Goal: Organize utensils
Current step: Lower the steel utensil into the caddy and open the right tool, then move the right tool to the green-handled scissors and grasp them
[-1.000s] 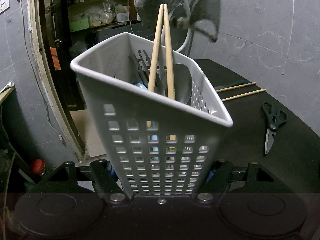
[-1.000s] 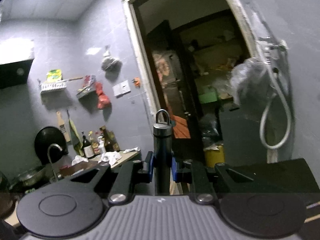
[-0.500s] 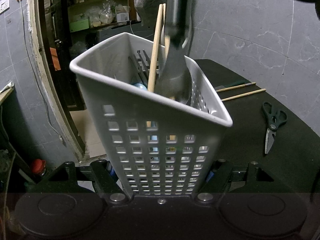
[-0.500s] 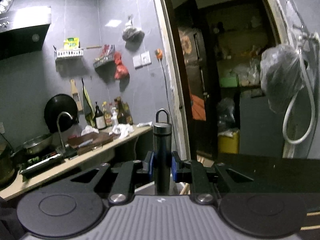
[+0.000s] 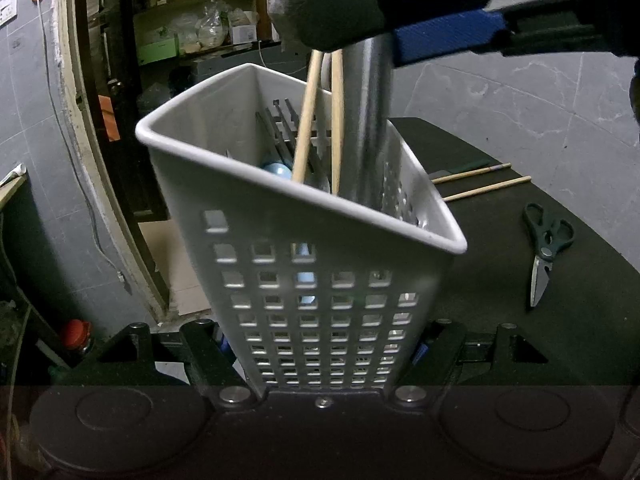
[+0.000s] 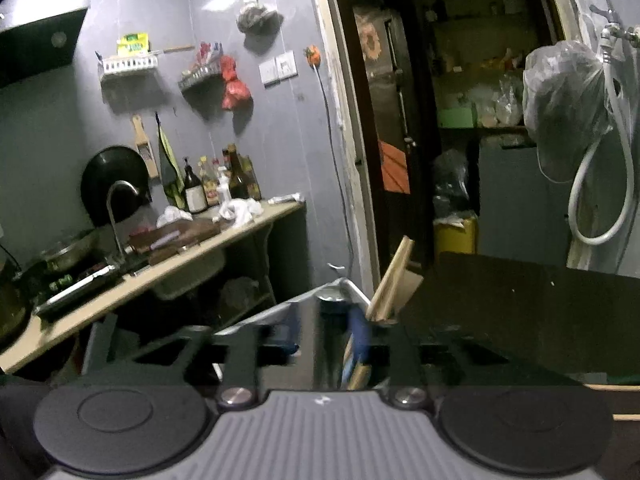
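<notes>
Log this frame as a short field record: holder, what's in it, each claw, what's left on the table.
holder: white perforated caddy, clamped in left claw
contents: two wooden chopsticks, blue-handled item, dark slotted utensil, metal handle
right claw: above caddy, jaws just opening around the metal handle
on table: scissors, two loose chopsticks

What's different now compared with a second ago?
The right tongs came down over the white basket, lowering the metal utensil inside, and their jaws have just been opening. The left tongs kept hold of the basket; scissors and chopsticks unmoved.
</notes>
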A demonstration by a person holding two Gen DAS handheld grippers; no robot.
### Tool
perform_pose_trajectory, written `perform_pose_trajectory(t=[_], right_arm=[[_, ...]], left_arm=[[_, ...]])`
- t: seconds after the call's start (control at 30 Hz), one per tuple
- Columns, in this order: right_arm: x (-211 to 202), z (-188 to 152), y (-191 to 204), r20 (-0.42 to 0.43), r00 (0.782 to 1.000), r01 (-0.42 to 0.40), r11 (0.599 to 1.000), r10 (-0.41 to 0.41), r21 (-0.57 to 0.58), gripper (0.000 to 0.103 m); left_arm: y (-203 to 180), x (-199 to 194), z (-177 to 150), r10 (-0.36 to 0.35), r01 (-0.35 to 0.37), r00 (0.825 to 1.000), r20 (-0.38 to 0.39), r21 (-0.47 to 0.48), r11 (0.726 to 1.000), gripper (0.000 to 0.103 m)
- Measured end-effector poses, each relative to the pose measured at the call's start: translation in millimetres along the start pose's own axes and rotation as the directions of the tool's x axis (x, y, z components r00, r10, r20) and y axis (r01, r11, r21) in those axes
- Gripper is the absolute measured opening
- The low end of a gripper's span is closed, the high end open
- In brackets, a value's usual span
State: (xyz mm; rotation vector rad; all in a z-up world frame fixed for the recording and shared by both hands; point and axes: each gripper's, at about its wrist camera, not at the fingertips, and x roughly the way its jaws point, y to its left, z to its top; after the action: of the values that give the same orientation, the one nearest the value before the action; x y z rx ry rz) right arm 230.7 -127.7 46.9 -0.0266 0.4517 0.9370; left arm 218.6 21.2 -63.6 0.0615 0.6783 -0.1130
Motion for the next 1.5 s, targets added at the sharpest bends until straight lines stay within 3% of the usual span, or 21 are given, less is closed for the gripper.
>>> perform_pose_trajectory(t=[0.1, 0.17, 0.33, 0.47, 0.6, 0.7, 0.77, 0.8, 0.9, 0.97, 1.07, 1.13, 1.3, 1.4, 1.5], right_arm=[[-4, -2, -2, -0.003, 1.000, 0.008, 1.000, -0.008, 0.007, 0.065], [-9, -4, -4, 0.006, 1.000, 0.011, 1.000, -0.011, 0.021, 0.079], [-26, -5, -11, 0.060, 0.997, 0.040, 0.997, -0.044, 0.064, 0.095], [-40, -6, -19, 0.091, 0.991, 0.091, 0.991, -0.099, 0.093, 0.100], [-60, -20, -37, 0.103, 0.964, 0.226, 0.960, -0.245, 0.168, 0.103], [-61, -38, -65, -0.014, 0.913, 0.398, 0.881, -0.408, 0.256, 0.103], [-59, -55, -89, -0.147, 0.856, 0.515, 0.792, -0.495, 0.328, 0.103], [-58, -66, -106, -0.230, 0.817, 0.576, 0.728, -0.529, 0.372, 0.103], [-57, -98, -145, -0.415, 0.730, 0.683, 0.579, -0.542, 0.444, 0.103], [-55, -112, -159, -0.469, 0.698, 0.716, 0.535, -0.542, 0.448, 0.103], [-47, -126, -172, -0.510, 0.659, 0.752, 0.515, -0.553, 0.412, 0.103], [-40, -131, -181, -0.534, 0.648, 0.760, 0.506, -0.543, 0.408, 0.103], [-22, -126, -191, -0.537, 0.648, 0.759, 0.517, -0.539, 0.396, 0.103], [-7, -126, -191, -0.536, 0.647, 0.754, 0.557, -0.542, 0.347, 0.103], [2, -122, -182, -0.533, 0.652, 0.740, 0.605, -0.539, 0.293, 0.097]], left_arm=[[-1, 0, 0, -0.001, 0.001, 1.000, 0.000, 0.003, 1.000, 0.076], [-1, 0, 0, -0.002, 0.002, 1.000, 0.000, 0.002, 1.000, 0.076], [0, 1, 0, -0.004, 0.004, 1.000, 0.001, 0.002, 1.000, 0.076], [0, 1, 0, -0.005, 0.005, 1.000, 0.001, 0.002, 1.000, 0.076], [1, 2, 0, -0.006, 0.006, 1.000, 0.001, -0.002, 1.000, 0.076], [1, 2, 0, -0.007, 0.007, 1.000, -0.001, 0.000, 1.000, 0.076], [1, 2, 1, -0.008, 0.008, 1.000, -0.002, 0.001, 1.000, 0.076], [1, 2, 1, -0.008, 0.008, 1.000, -0.002, 0.001, 1.000, 0.076], [1, 2, 1, -0.008, 0.008, 1.000, -0.002, 0.001, 1.000, 0.076], [1, 2, 1, -0.007, 0.007, 1.000, -0.002, 0.002, 1.000, 0.076], [1, 3, 1, -0.007, 0.007, 1.000, -0.008, 0.004, 1.000, 0.076], [1, 4, 2, -0.007, 0.007, 1.000, -0.009, 0.003, 1.000, 0.076], [2, 7, 2, -0.008, 0.008, 1.000, -0.017, -0.003, 1.000, 0.076], [2, 8, 2, -0.008, 0.008, 1.000, -0.020, -0.001, 1.000, 0.076], [3, 9, 3, -0.007, 0.007, 1.000, -0.020, 0.000, 1.000, 0.076]])
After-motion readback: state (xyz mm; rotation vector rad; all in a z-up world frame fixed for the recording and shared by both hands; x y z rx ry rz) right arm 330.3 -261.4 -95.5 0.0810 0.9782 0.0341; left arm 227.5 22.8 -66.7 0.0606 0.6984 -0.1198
